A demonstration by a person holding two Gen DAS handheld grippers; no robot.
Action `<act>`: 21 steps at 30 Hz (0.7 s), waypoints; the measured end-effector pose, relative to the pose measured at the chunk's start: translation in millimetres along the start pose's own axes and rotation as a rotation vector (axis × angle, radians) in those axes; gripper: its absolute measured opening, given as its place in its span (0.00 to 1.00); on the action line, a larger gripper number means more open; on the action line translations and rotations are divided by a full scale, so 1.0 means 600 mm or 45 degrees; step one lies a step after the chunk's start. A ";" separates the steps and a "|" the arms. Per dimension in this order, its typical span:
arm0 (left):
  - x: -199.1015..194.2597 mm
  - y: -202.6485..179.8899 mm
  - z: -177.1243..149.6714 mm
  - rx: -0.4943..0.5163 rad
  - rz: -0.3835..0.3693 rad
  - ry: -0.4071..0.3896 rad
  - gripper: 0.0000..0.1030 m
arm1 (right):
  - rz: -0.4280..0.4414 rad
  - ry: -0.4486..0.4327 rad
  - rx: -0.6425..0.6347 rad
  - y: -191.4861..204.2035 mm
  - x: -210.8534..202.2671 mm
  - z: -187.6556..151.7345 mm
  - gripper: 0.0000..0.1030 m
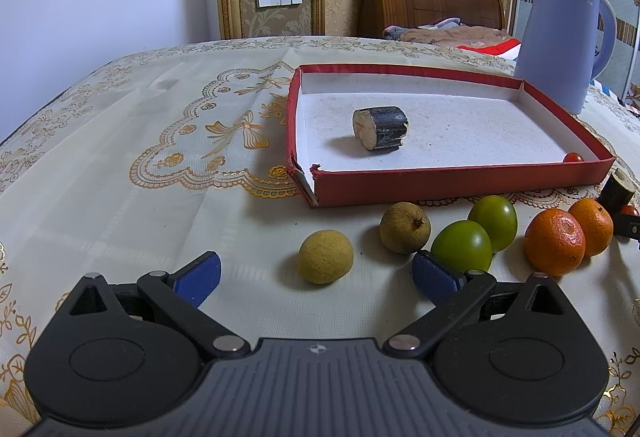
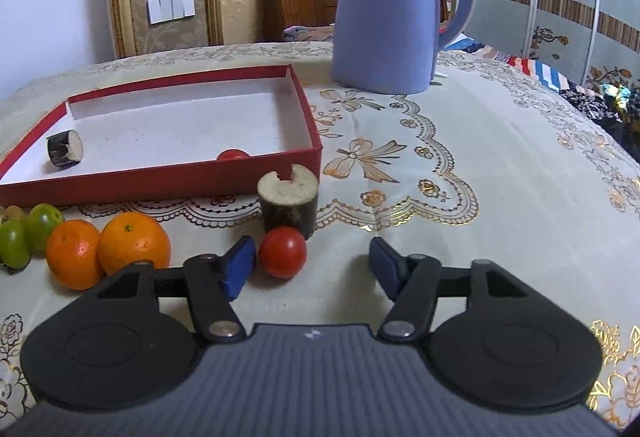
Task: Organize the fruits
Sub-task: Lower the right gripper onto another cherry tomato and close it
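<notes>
Your small round red tomato [image 2: 283, 252] sits on the table just ahead of your right gripper [image 2: 312, 265], off centre between the fingers: close beside the left blue pad [image 2: 239, 267], whether touching you cannot tell, and well apart from the right pad [image 2: 385, 264]. Being round, it shows no long axis. The fingers stand partly open and grip nothing.

Just beyond the tomato stands a short dark-skinned sugarcane stub [image 2: 289, 202], upright, its pale notched cut face up. Left of the fingers lie two round oranges [image 2: 134, 242], touching, then two green fruits [image 2: 42, 224]. Farther ahead sits the shallow red cardboard tray [image 2: 160, 177] with a white floor; inside lie a second sugarcane piece [image 2: 65, 149], on its side with its cut end facing right, and another red tomato [image 2: 233, 155] against the near wall. A tall lilac plastic kettle [image 2: 386, 9] stands behind.

Your left gripper [image 1: 316, 273] is wide open and empty; a yellowish fuzzy round fruit [image 1: 325, 257] lies between its fingers, clear of both.
</notes>
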State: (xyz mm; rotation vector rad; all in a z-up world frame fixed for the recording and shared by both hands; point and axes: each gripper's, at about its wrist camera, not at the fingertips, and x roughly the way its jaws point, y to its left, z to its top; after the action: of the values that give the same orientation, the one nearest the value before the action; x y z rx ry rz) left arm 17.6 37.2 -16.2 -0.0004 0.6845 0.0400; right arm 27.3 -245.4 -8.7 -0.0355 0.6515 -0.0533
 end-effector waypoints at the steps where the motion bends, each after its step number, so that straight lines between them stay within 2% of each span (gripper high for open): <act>1: 0.000 0.000 0.000 0.000 0.000 0.000 1.00 | 0.008 -0.005 -0.009 0.002 -0.001 0.000 0.35; 2: 0.000 -0.001 0.000 0.000 0.000 0.000 1.00 | 0.006 -0.007 -0.018 0.004 -0.002 0.000 0.32; 8: 0.000 -0.002 0.000 0.000 0.000 0.000 1.00 | 0.038 -0.013 0.047 -0.011 -0.002 -0.001 0.28; 21: 0.000 -0.001 0.000 0.000 -0.001 0.000 1.00 | 0.019 -0.014 0.023 -0.006 -0.002 -0.002 0.28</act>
State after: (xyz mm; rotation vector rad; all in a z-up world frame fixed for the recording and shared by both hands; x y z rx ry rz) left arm 17.7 36.4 -16.0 -0.0008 0.6844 0.0397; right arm 25.4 -248.7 -8.4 -0.0137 0.6403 -0.0442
